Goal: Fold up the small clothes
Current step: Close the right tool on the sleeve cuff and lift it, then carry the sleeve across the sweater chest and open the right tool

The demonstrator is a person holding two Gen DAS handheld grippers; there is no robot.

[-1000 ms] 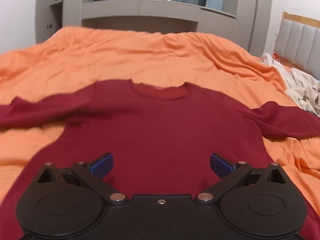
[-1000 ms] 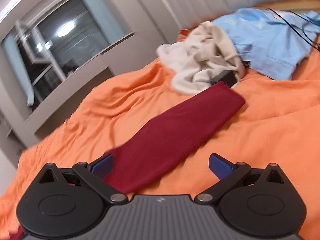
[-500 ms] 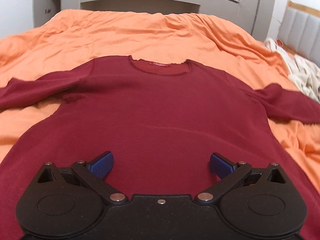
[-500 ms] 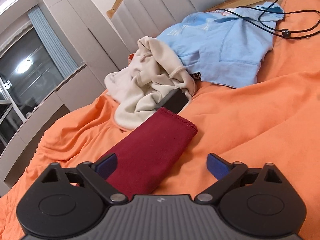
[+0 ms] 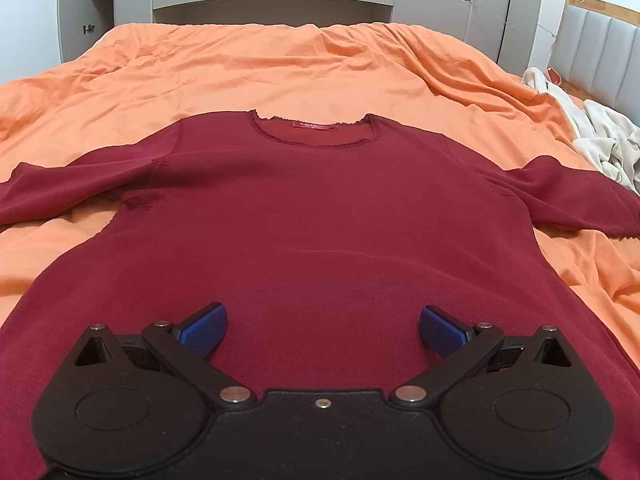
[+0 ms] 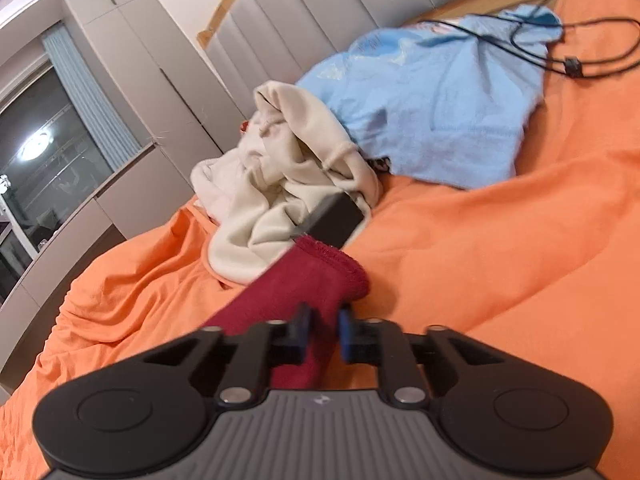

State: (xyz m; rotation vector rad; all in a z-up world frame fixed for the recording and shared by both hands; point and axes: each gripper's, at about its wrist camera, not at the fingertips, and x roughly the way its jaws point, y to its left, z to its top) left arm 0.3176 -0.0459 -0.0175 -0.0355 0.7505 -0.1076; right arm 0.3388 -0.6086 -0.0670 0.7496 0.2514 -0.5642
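Note:
A dark red long-sleeved top point(image 5: 320, 208) lies flat and face up on the orange bed cover point(image 5: 280, 64), neck away from me, both sleeves spread out. My left gripper point(image 5: 322, 328) hovers open over the top's lower body, nothing between its blue pads. In the right wrist view the top's right sleeve point(image 6: 316, 280) runs out to its cuff. My right gripper point(image 6: 325, 332) has its jaws closing on that sleeve just short of the cuff, and the blue pads pinch the red cloth between them.
A cream garment point(image 6: 276, 184) is heaped just beyond the cuff, with a dark flat box point(image 6: 336, 220) at its edge. A light blue garment point(image 6: 440, 112) and a black cable point(image 6: 572, 66) lie near the grey padded headboard point(image 6: 300, 20). Grey cabinets stand past the bed's far side.
The right gripper moved forward along the sleeve toward the cuff and closed on it from wide open. The left view tipped down a little over the top; its jaws stayed open.

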